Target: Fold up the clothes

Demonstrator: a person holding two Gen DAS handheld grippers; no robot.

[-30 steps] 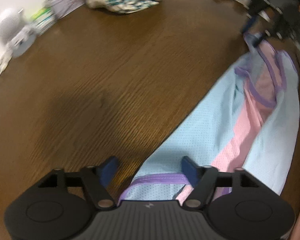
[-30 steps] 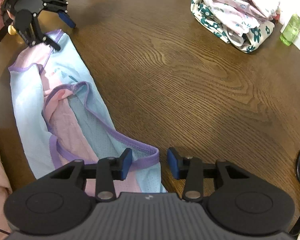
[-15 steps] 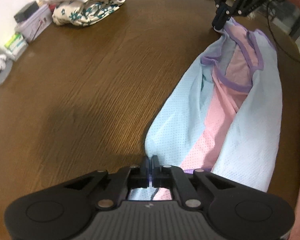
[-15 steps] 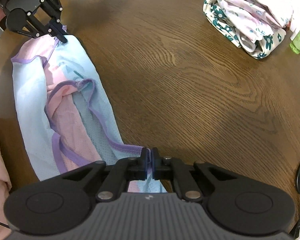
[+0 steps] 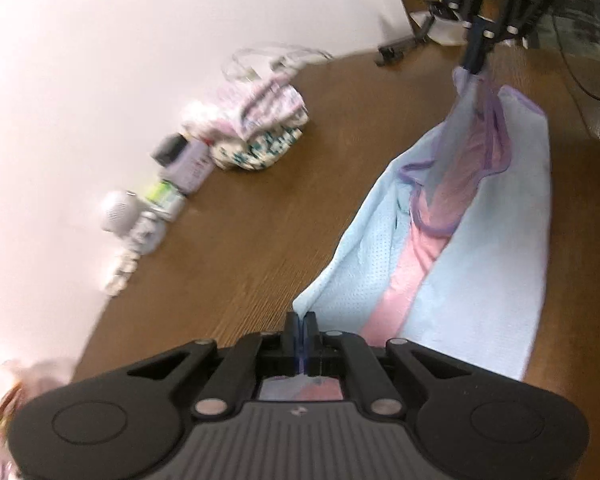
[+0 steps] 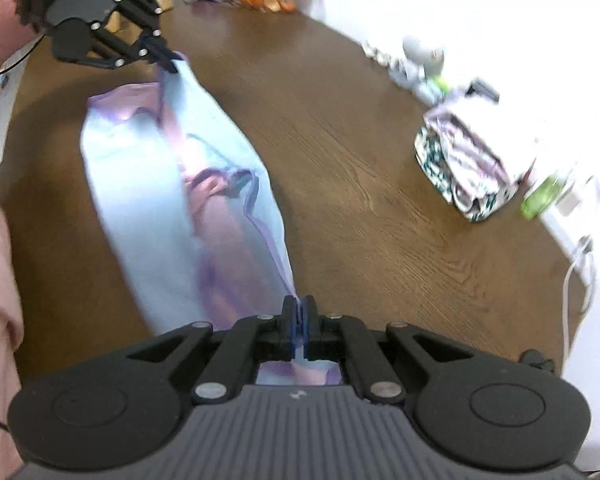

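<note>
Left gripper (image 5: 301, 322) clamped on blue-pink garment (image 5: 496, 248) corner; right gripper (image 6: 299, 312) pinching opposite purple-trimmed edge. Garment stretched between them over dark wood table (image 5: 284, 184). Beyond: folded floral clothes (image 6: 468, 160), green bottle (image 6: 542, 196), small items near table edge. White wall (image 5: 112, 60) behind.

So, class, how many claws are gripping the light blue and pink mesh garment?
2: the left claw pinches one end of the light blue and pink mesh garment, the right claw the opposite end.
</note>
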